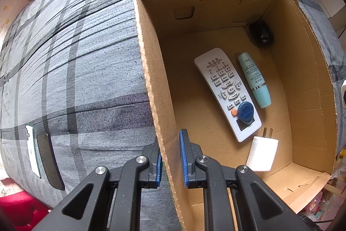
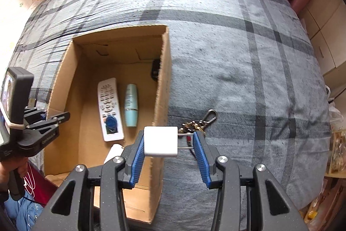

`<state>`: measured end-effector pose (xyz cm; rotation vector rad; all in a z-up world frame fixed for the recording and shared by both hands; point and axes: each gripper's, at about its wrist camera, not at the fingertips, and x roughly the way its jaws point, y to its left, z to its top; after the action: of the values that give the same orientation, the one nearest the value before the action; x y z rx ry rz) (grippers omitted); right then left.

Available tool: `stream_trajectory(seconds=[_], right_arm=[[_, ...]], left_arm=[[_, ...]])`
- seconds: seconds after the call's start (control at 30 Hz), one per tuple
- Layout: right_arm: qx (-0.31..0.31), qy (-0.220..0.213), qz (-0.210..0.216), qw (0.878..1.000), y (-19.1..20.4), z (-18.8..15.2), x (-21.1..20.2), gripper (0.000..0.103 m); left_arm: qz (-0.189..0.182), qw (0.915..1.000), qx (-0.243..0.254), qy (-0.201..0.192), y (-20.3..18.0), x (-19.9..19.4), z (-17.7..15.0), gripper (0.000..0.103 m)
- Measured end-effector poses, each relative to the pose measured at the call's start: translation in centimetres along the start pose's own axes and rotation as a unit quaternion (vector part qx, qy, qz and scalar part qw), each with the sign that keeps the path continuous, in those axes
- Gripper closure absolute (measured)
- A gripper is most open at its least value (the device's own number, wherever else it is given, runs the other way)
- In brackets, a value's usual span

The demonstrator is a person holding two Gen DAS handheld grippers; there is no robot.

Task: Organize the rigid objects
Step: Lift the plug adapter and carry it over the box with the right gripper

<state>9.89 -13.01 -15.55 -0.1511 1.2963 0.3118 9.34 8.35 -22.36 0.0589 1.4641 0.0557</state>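
An open cardboard box (image 1: 149, 70) sits on a grey plaid bed. My left gripper (image 1: 170, 151) is shut on the box's left wall, one blue pad on each side of it. On the box's floor lie a white remote (image 1: 227, 92) with a blue key fob (image 1: 245, 112) on it, a teal tube (image 1: 255, 79), a black mouse (image 1: 260, 33) and a white charger (image 1: 262, 153). My right gripper (image 2: 168, 136) is shut on another white charger (image 2: 161, 141), held above the box's (image 2: 164, 79) right wall with its prongs against the right pad.
A bunch of keys (image 2: 194, 125) with a clip lies on the bedspread right of the box. A white phone (image 1: 32, 148) and a dark phone (image 1: 48, 161) lie on the bed left of the box. A person's hand (image 2: 6, 174) holds the left gripper (image 2: 58, 118).
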Motion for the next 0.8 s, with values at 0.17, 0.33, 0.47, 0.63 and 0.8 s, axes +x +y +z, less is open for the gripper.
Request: stream_trajectory(seconds=[0.17, 0.33, 0.47, 0.63, 0.8], right_arm=[[-0.027, 0.001, 0.015, 1.0, 2.3, 0.6, 0.1, 0.056], [-0.057, 0.011, 0.031, 0.998, 4.9, 0.9, 0.9, 0.056], [-0.079, 0.023, 0.041, 0.996, 6.7, 0.7, 2.0, 0.056], [-0.108, 0.04, 0.045, 0.992, 8.8, 0.3, 3.9, 0.056], [-0.125, 0.053, 0.052, 0.989, 10.1, -0.2, 5.6, 0.056]], left_arm=[[-0.002, 1.0, 0.001, 0.0, 0.0, -0.1, 0.1, 0.088], [-0.004, 1.0, 0.001, 0.0, 0.1, 0.0, 0.1, 0.088], [-0.006, 1.0, 0.0, 0.0, 0.1, 0.0, 0.1, 0.088], [-0.009, 1.0, -0.002, 0.001, 0.2, 0.1, 0.1, 0.088], [-0.011, 0.9999, -0.003, 0.001, 0.4, 0.1, 0.0, 0.088]])
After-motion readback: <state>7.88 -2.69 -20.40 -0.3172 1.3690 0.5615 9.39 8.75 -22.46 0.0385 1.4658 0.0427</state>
